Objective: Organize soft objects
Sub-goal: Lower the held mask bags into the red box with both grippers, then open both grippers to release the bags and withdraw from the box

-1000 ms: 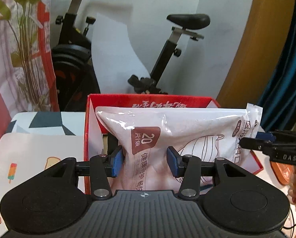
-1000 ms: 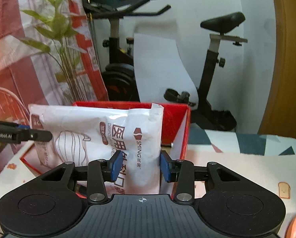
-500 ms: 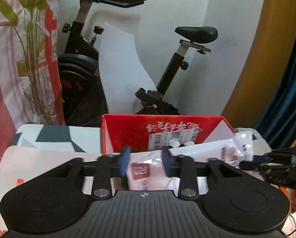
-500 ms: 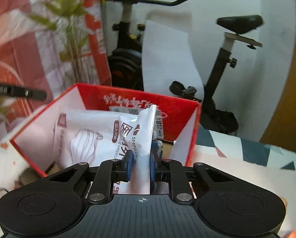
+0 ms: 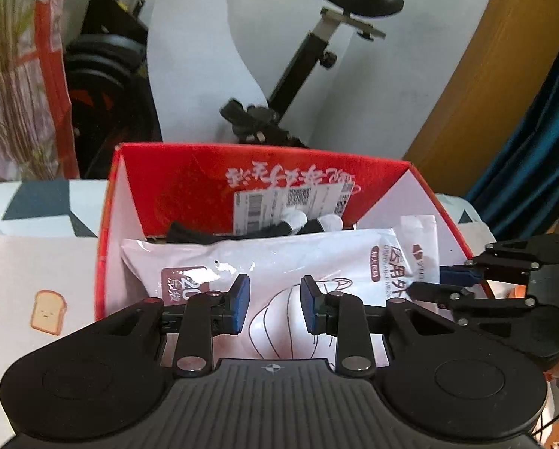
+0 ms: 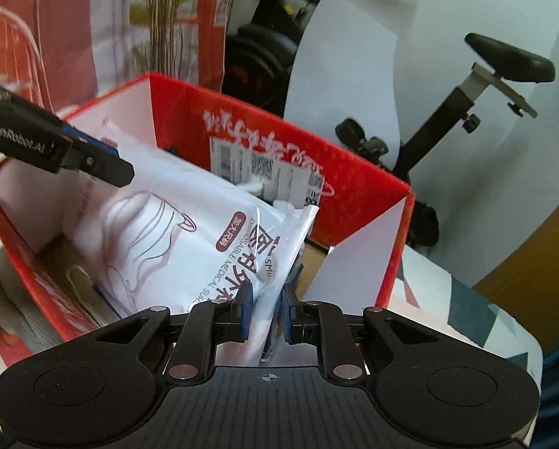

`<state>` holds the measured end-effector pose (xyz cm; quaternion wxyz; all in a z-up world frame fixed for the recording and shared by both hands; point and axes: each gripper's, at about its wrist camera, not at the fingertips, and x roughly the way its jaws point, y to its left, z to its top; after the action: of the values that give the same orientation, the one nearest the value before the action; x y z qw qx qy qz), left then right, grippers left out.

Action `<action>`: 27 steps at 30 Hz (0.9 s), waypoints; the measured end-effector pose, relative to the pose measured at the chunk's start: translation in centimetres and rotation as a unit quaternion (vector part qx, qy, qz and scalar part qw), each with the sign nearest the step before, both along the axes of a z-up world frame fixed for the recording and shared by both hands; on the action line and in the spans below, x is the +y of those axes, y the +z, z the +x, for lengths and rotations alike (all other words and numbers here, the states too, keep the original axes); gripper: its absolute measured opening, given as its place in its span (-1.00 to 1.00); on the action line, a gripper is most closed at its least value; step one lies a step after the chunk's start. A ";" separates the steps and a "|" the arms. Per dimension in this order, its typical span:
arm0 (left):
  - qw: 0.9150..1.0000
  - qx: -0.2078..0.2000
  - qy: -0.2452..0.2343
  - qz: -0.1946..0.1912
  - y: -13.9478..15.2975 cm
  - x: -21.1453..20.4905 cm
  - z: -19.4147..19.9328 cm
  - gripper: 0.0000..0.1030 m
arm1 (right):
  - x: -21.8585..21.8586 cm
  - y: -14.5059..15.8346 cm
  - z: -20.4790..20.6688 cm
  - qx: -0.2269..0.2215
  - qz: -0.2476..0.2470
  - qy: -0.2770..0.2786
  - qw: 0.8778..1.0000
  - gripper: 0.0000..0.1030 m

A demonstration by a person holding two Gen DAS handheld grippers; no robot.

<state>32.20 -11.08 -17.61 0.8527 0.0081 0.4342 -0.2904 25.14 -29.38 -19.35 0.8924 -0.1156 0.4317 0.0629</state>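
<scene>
Left wrist view: the white mask pack (image 5: 279, 262) now lies low inside the red box (image 5: 189, 183), where a second ago it stood up above the rim. The left claw (image 5: 273, 305) has been narrowing; its blue pads (image 5: 240, 301) sit part-way apart over the pack's near edge in the lower middle of the frame, and I honestly can't tell whether they press on it or just hang above it. The right claw (image 5: 425, 280) pokes in from the right edge, pinched on the pack's sealed end. Black and white soft stuff (image 5: 298, 222) peeks out behind the pack, under the shipping label (image 5: 290, 205). The counter (image 5: 36, 262) has a toast print at lower left. Right wrist view: the right claw (image 6: 264, 312) has been closing too and is squeezed tight on the pack's (image 6: 174, 232) crimped end, bottom centre. This view is rolled compared with earlier, so the box (image 6: 354, 187) sits tilted. It also shows the left claw (image 6: 92, 159) coming in from the upper left over the pack's far end, and an exercise bike (image 6: 466, 104) behind.
</scene>
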 end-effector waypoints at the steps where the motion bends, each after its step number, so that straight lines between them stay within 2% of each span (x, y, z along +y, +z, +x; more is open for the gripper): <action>1: 1.000 0.006 -0.003 0.002 -0.2 -0.1 0.3 -0.39 | 0.3 -0.2 0.3 0.006 -0.010 0.003 1.000 -0.71; 6: 1.000 0.021 -0.015 0.015 -0.9 0.0 1.3 -0.39 | 1.8 -1.0 1.6 0.037 -0.059 0.032 0.997 -0.71; 14: 0.999 0.033 -0.004 0.009 -2.0 0.8 1.8 -0.39 | 2.5 -1.9 4.1 0.081 -0.092 0.069 0.990 -0.71; 21: 0.999 0.032 -0.007 -0.002 -2.3 0.8 1.9 -0.39 | 2.5 -3.1 5.6 0.102 -0.086 0.074 0.988 -0.71; 27: 0.999 0.031 -0.009 -0.004 -2.4 1.0 1.9 -0.39 | 2.1 -3.7 5.8 0.103 -0.075 0.071 0.989 -0.70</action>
<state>34.07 -10.13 -19.99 0.8364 -0.0007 0.4590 -0.2997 30.90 -27.24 -23.06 0.8252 -0.2057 0.5155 0.1048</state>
